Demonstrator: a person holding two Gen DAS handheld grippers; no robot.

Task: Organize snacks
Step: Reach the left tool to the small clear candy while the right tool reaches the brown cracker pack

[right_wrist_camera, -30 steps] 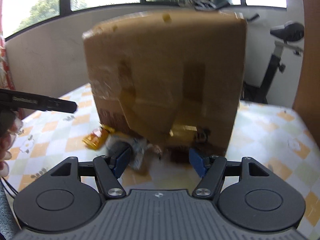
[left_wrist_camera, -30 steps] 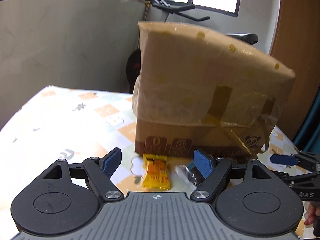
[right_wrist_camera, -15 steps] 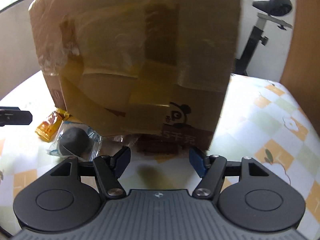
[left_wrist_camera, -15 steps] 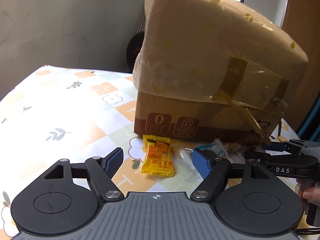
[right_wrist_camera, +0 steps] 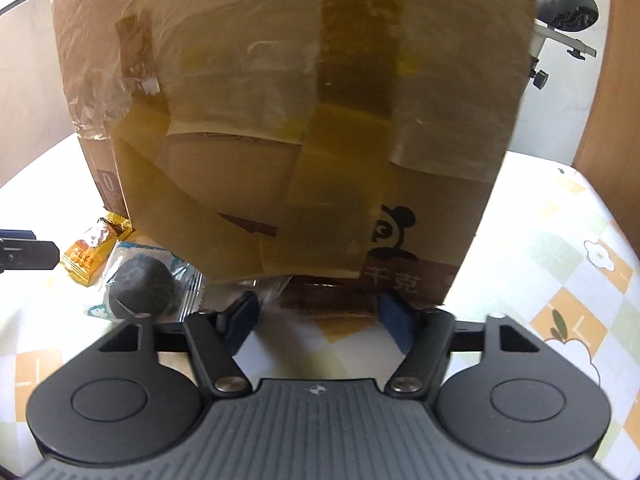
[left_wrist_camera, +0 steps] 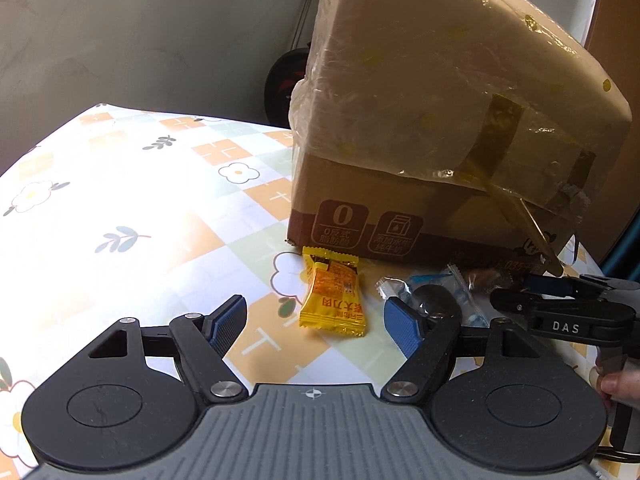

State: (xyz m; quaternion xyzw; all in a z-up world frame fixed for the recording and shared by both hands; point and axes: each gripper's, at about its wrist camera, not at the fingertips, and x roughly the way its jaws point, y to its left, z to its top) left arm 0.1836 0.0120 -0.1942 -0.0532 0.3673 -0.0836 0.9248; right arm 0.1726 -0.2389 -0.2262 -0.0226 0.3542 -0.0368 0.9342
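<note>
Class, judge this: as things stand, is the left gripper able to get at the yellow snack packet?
Probably yes: the left gripper is open, and the yellow snack packet lies flat just ahead, uncovered.

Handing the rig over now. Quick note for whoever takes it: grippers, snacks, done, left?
Left gripper: open, empty, low over the tablecloth, lined up on the yellow packet.
Right gripper: open, empty, at the foot of the box.
Snacks: yellow packet and clear wrapper with a dark ball lie side by side against the box; a brown-wrapped one beyond them.
Done: nothing picked up that shows.
Left: all three snacks to put away; likely the yellow packet first.
</note>
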